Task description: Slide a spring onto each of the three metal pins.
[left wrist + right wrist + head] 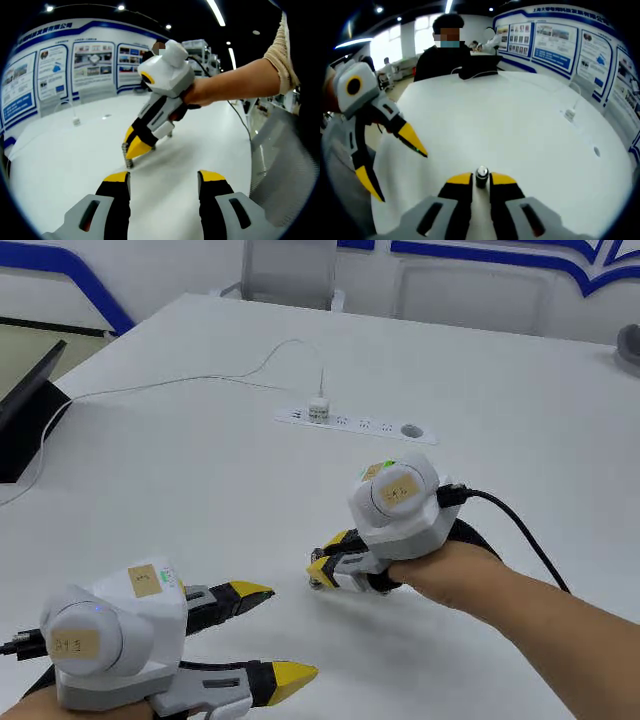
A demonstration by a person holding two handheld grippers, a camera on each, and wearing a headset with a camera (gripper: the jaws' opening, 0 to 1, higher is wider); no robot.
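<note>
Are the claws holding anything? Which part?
The right gripper pinches a small metal piece, pin or spring, by one end. The left gripper is open and holds nothing.

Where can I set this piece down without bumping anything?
Bare table runs from the power strip toward the right gripper, which holds the metal piece, and leftward to the white cable. Tightest spot: between the right gripper and the open left gripper.

White worktop (200, 490), broad and rounded; white power strip (355, 423) with plugged adapter (319, 408) and cable (200, 380); dark screen (25, 410) at left edge; grey chair (290, 270) at far edge; blue-trimmed white wall (150, 270); display boards (95, 62); ceiling strip lights (217, 12) and spotlights (120, 7).
</note>
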